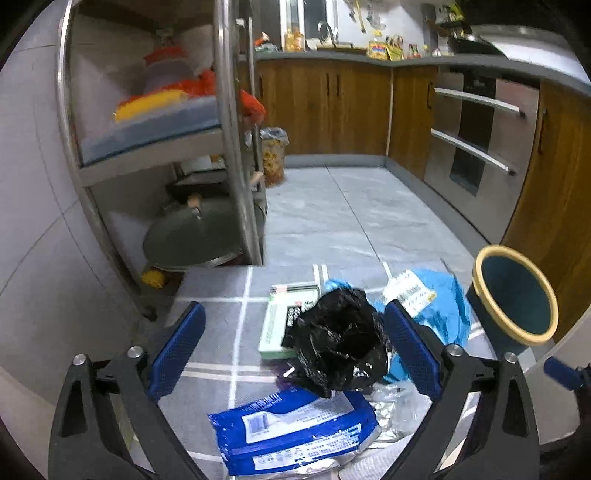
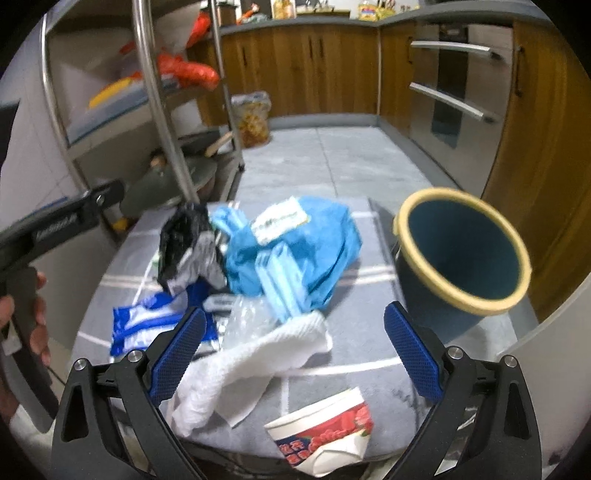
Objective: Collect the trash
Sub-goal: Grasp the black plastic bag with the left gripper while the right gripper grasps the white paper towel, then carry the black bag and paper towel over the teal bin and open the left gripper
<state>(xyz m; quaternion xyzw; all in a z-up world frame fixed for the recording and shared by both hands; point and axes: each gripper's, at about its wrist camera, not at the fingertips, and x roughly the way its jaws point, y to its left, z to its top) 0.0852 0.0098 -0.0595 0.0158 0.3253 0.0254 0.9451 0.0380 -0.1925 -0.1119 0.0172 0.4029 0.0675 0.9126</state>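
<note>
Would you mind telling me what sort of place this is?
Most likely a home kitchen: wooden cabinets under a countertop with a sink tap, a built-in oven, and a steel rack holding cookware.

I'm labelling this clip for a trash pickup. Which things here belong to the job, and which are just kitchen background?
Job: black bag, blue bag, blue-white wrapper, white cloth, paper cup, flat box, bin.

Background: metal rack, pan lid, oven, cabinets.
</note>
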